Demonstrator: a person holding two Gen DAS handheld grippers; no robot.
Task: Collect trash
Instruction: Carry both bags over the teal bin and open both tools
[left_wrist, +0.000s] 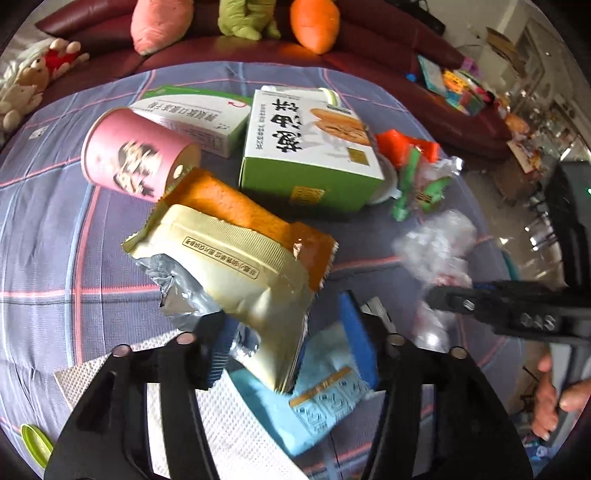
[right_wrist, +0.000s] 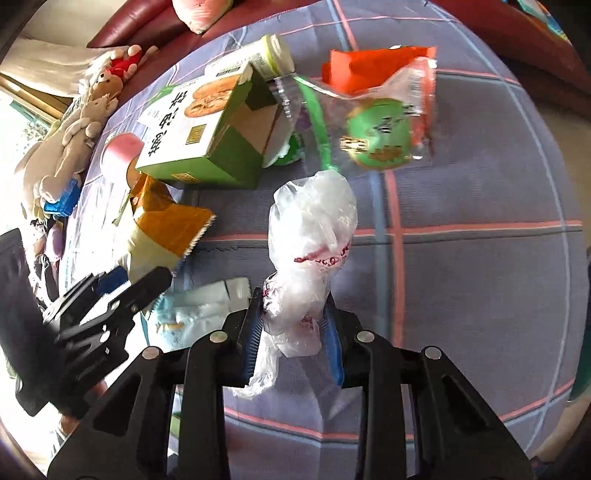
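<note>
My left gripper (left_wrist: 288, 339) stands wide open around the lower end of a gold and orange snack wrapper (left_wrist: 240, 254); only the left pad touches it. A light blue packet (left_wrist: 321, 395) lies under the fingers. My right gripper (right_wrist: 293, 328) is shut on a crumpled clear plastic bag (right_wrist: 312, 236) with red print. The wrapper also shows in the right wrist view (right_wrist: 162, 225), with the left gripper's fingers (right_wrist: 147, 288) beside it. The right gripper's finger shows in the left wrist view (left_wrist: 480, 299).
On the checked purple cloth (right_wrist: 480, 184) lie a green biscuit box (left_wrist: 306, 147), a pink can (left_wrist: 136, 155), a white and green box (left_wrist: 199, 110), an orange and green clear wrapper (right_wrist: 384, 110), a white paper towel (left_wrist: 229, 435). Plush toys (left_wrist: 162, 22) sit on the red sofa behind.
</note>
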